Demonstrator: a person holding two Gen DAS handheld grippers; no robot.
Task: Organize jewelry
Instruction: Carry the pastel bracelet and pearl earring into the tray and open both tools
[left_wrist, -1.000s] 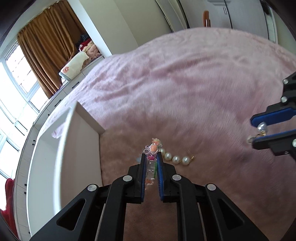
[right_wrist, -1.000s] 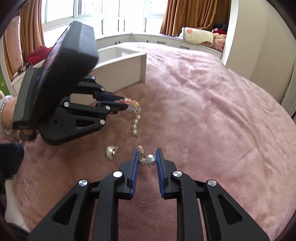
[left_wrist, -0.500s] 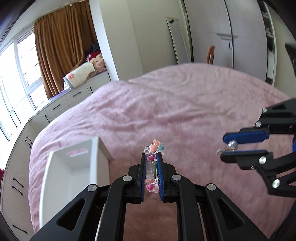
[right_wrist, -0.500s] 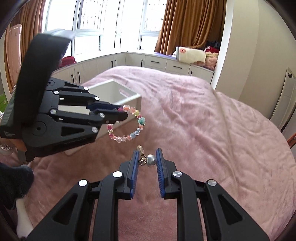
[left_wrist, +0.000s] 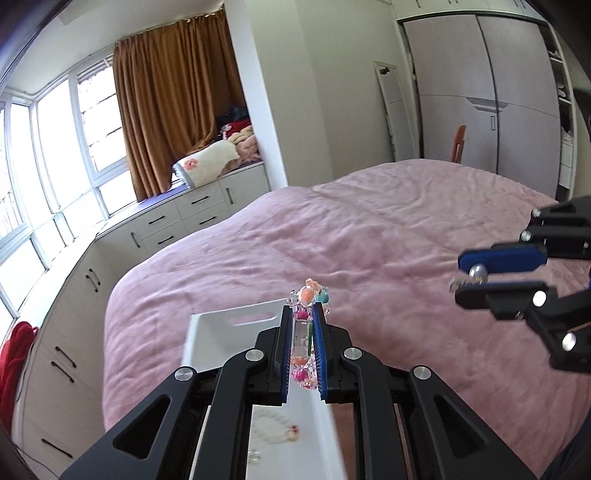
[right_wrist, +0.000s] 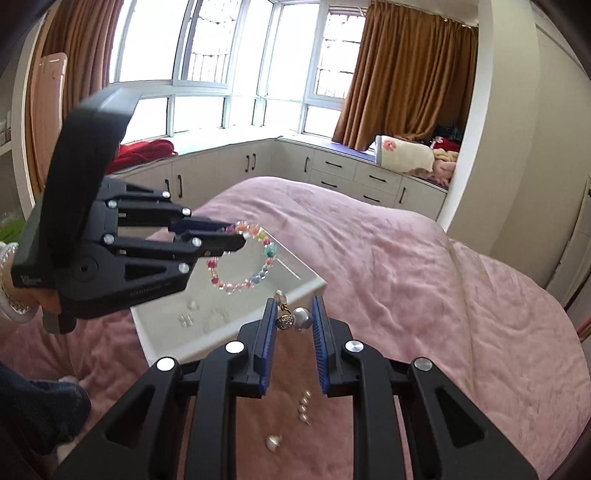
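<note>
We've got both tools loaded and up in the air. Our left gripper is clamped on the colourful bead bracelet, which dangles as an open loop right over the white tray. Our right gripper is pinched on a pearl earring with a sparkly charm, held just at the fingertips, near the tray's front corner but, by our read, not quite over it.

Here's the worry. That earring sits at the very tips of the blue pads; any slackening and it drops onto the pink bedspread, where it could sink into the plush. The bracelet is gripped by only a short stretch, so it can swing, and a swing at release could carry it over the tray's low wall.

The two tools are close together too. If both go for the tray at once, they could bump and knock something loose.

On the bedspread below us lie a short pearl strand and a loose pearl piece, both waiting. In the tray, small pearl pieces already rest on the floor.
</note>
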